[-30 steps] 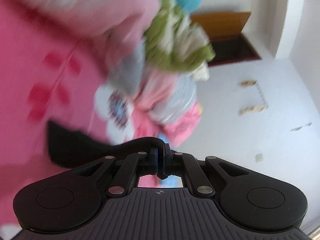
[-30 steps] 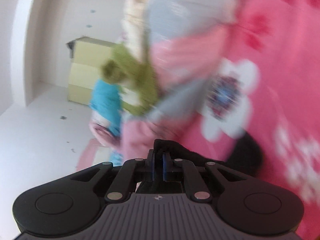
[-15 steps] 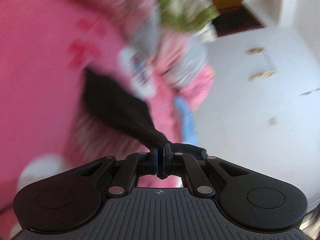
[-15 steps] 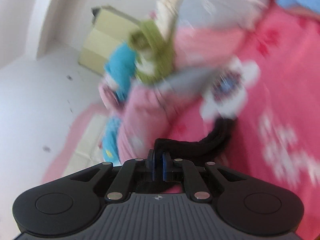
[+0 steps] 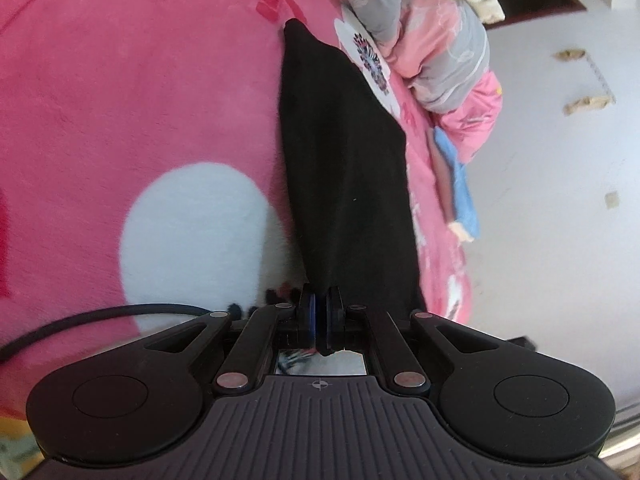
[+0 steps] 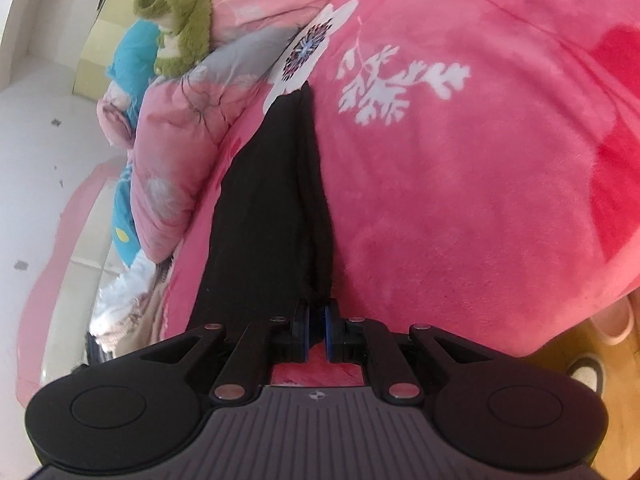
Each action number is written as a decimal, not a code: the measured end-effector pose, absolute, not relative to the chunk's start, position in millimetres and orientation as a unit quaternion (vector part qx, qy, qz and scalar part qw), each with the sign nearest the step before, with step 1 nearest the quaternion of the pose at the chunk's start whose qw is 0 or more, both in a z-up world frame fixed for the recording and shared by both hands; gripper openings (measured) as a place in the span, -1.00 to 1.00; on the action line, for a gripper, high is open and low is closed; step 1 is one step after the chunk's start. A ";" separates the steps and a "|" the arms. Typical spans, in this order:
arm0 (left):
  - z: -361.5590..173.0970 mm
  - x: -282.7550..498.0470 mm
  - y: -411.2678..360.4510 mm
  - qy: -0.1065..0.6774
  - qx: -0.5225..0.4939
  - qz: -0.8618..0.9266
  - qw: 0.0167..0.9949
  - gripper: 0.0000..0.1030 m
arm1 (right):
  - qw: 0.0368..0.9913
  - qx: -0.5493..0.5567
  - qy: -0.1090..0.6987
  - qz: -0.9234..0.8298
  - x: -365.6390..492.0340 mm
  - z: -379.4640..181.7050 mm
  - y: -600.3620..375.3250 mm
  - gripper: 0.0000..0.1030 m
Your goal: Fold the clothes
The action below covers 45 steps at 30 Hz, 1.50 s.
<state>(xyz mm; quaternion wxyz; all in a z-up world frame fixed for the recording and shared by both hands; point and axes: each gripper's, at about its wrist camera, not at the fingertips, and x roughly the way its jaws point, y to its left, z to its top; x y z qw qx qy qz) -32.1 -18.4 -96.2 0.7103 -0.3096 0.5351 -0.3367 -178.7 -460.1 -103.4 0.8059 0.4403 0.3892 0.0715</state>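
Note:
A black garment (image 5: 344,168) lies stretched out as a long strip on a pink fleece blanket (image 5: 140,92) with white flower prints. My left gripper (image 5: 320,320) is shut on the near end of the cloth. In the right wrist view the same black garment (image 6: 272,200) runs away from me, folded lengthwise with a doubled edge on its right. My right gripper (image 6: 316,328) is shut on that near edge, with a narrow gap showing between its blue pads. The far end of the garment reaches a white flower print (image 6: 308,48).
A bunched pink and grey quilt (image 6: 188,120) lies along the bed's edge, with a green plush toy (image 6: 180,28) and turquoise cloth (image 6: 132,56) beyond. A pale floor (image 5: 560,200) lies beside the bed. A slipper (image 6: 616,320) and wooden floor show at the lower right.
Both grippers have pulled back and down, drawing the black garment out from a bunched lump into a long flat strip on the blanket. Both stayed shut on it.

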 end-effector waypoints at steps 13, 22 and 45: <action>-59.1 -31.2 5.5 0.480 -0.255 -0.345 0.765 -0.77 | 0.877 0.301 0.375 0.029 -203.9 -50.2 -455.3 -0.63; -57.4 -14.6 -19.2 0.464 -0.199 -0.335 0.796 -0.76 | 0.880 0.179 0.432 0.079 -159.1 -68.4 -393.1 -0.67; -105.7 104.8 -39.5 0.479 -0.314 -0.335 0.748 0.16 | 0.841 0.385 0.371 0.086 -48.7 -79.0 -488.9 0.23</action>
